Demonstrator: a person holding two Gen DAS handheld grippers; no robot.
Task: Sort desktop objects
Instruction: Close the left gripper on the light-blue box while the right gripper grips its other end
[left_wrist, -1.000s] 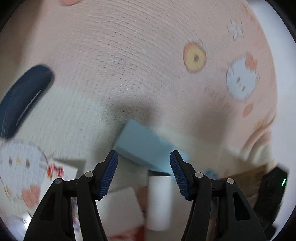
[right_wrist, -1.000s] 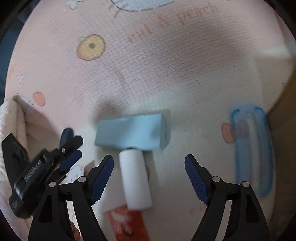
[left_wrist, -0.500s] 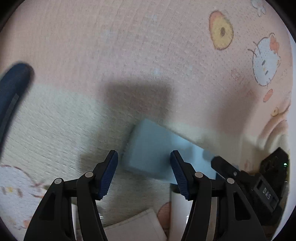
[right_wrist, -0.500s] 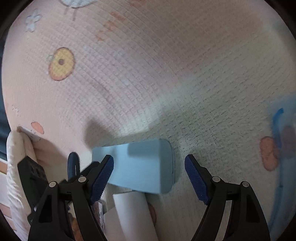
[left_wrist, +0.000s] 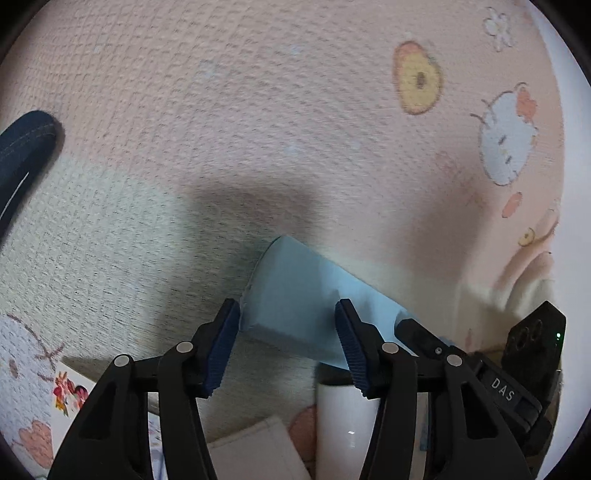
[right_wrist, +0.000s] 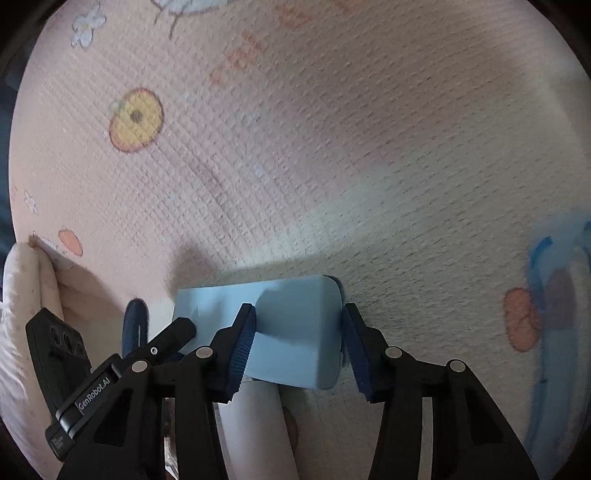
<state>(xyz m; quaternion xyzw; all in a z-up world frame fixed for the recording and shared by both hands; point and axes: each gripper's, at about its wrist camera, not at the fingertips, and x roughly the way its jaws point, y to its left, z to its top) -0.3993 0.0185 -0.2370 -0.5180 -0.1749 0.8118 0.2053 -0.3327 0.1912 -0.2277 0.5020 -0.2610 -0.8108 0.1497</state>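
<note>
My left tongs (left_wrist: 286, 347) and my right tongs (right_wrist: 297, 345) both straddle the same pale blue box (right_wrist: 280, 325), one at each end of it. The box lies flat on a pink and cream play mat (right_wrist: 332, 155) printed with cartoon cats and yellow fruit.

In the right wrist view my right tongs are closing, with the right end of the box between the pads. The left pad rests against the box's top face, and the right pad sits just beside its rounded end; I cannot tell whether that pad is pressing yet.

In the left wrist view my left tongs are also closing, around the other end of the box (left_wrist: 295, 291). The left pad meets the corner of the box, while the right pad lies over its top face. Whether it is gripping I cannot tell.

A white tube (right_wrist: 258, 432) lies on the near side of the box, touching its long edge. A white card (left_wrist: 255, 454) lies flat beside the tube. A dark blue strap (left_wrist: 22, 147) shows at the left edge.
</note>
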